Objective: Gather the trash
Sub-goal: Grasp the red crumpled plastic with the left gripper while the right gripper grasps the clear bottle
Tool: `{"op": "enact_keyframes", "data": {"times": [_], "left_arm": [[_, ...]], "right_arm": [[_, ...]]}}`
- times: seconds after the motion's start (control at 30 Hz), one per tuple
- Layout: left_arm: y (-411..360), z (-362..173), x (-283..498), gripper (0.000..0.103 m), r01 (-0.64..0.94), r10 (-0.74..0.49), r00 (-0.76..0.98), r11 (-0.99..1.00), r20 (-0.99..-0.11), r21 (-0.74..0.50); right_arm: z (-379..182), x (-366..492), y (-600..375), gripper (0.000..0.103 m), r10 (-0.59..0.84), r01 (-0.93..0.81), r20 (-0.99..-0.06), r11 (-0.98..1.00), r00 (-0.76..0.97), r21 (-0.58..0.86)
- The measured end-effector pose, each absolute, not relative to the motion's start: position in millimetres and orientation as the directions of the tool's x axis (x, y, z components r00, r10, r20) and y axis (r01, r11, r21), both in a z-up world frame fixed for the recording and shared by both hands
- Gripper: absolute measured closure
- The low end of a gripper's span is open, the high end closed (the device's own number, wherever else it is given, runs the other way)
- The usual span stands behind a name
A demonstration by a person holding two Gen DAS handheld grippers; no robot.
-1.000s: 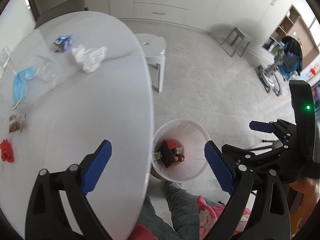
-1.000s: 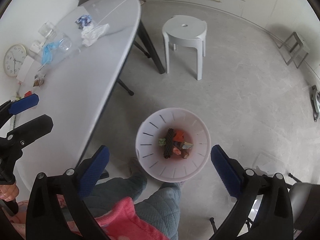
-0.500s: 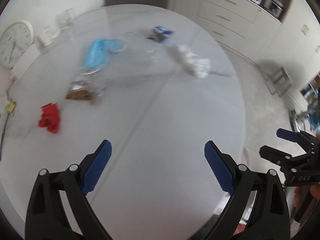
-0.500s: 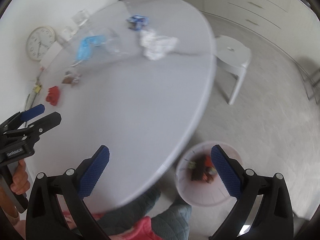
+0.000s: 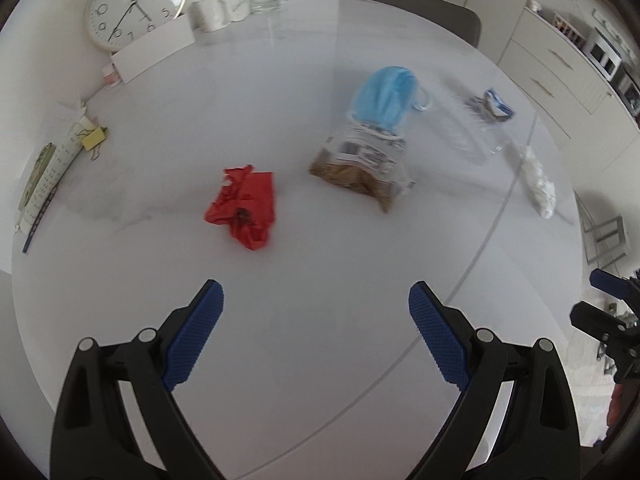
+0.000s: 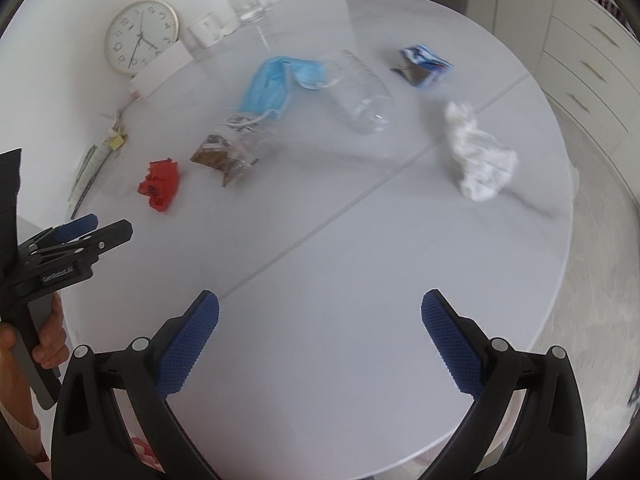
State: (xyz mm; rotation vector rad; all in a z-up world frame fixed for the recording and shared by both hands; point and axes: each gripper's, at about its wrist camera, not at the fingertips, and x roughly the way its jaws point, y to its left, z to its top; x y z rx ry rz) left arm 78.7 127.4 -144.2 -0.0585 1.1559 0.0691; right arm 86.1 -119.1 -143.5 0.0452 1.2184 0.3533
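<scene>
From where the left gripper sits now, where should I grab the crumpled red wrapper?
Grip the crumpled red wrapper across its bunched near end, coming down from above with the open left gripper. It lies flat and alone on the white table, so a side approach offers little edge.

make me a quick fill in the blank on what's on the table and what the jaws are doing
1. The crumpled wrapper nearest the left gripper is ____ in colour.
2. The face mask lies partly over a clear ____.
3. The jaws of both the left gripper and the right gripper are ____ and hold nothing.
4. The round thing leaning against the wall is a ____.

Missing words: red; bag; open; clock
</scene>
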Motion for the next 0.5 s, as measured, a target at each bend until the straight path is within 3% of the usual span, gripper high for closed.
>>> {"op": "enact_keyframes", "data": {"times": [0.4, 0.5], "left_arm": [[186, -210, 155, 0.013, -0.224, 0.059, 0.370, 0.974, -0.927, -0.027], [187, -216, 165, 0.025, -0.224, 0.064, 0.374, 0.974, -0.925, -0.023]], "right_arm": [[-149, 129, -75, 0.002, 0.275, -0.335, -0.918, 0.926, 0.284, 0.174], [-147, 143, -72, 0.002, 0.284, -0.353, -0.910, 0.920, 0.303, 0.170]]}}
